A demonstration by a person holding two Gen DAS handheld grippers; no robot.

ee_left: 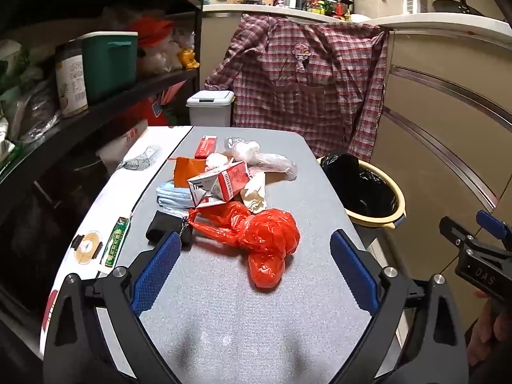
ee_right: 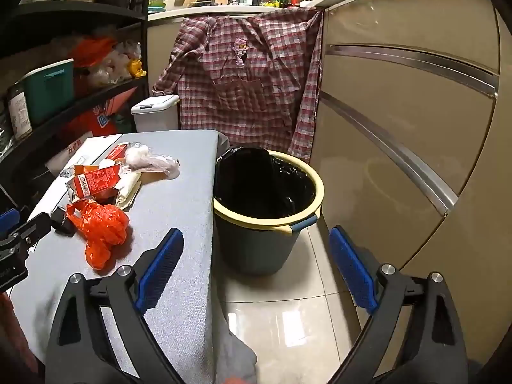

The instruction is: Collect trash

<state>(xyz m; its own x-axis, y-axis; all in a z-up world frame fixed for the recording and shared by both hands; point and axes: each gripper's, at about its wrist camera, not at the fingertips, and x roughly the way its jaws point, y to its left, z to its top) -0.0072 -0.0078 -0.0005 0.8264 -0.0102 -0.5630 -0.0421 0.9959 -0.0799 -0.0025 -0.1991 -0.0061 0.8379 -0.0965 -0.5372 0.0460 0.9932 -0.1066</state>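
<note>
Left gripper [ee_left: 256, 275] poised low over the grey surface [ee_left: 313, 192], fingers [ee_left: 156, 268] spread wide with nothing between them. Directly ahead, just past the fingertips and centred in the gap — crumpled red plastic bag [ee_left: 262, 240], long axis running diagonally from the bulky knot nearest the fingers back and leftward toward its handles. Behind it, a loose heap: red-and-white carton [ee_left: 220, 182], blue face mask [ee_left: 172, 196], clear plastic wrap [ee_left: 265, 160], small red box [ee_left: 206, 147]; a black strap [ee_left: 163, 228] just left of the bag. Right gripper [ee_right: 256, 268] also spread and empty, aimed past the surface's edge at the bin [ee_right: 265, 211] — yellow-rimmed, black-lined, standing on the floor just beside the surface. Seen from the right wrist, red bag well off to the left, outside the fingers' span. Left hand judged nearer and better aligned; a short forward advance likely enough to bracket the knot.
</note>
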